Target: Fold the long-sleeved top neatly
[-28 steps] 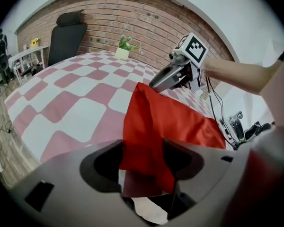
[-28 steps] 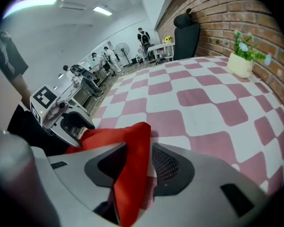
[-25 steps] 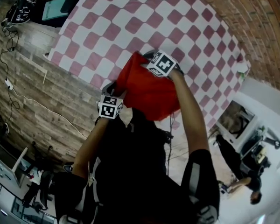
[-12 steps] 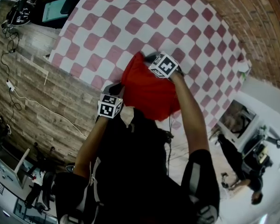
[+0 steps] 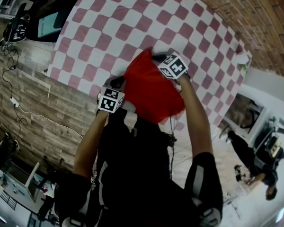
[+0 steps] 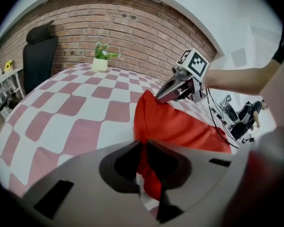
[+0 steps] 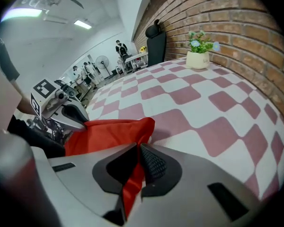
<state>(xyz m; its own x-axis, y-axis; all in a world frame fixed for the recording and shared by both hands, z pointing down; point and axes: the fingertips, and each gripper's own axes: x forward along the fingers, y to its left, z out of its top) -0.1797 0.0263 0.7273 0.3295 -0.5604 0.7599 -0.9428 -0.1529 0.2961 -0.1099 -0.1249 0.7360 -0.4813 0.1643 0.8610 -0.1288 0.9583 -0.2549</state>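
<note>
The red top point(image 5: 151, 91) is thin, smooth cloth; the checked tablecloth point(image 5: 113, 27) matt; the brick wall point(image 6: 132, 37) rough.

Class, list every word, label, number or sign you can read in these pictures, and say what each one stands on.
No readable text anywhere.
The left marker cube and right marker cube: black-and-white square patterns only, no letters or numbers.
The screen at the head view's top left: too small to read.
The red top: no print visible.
</note>
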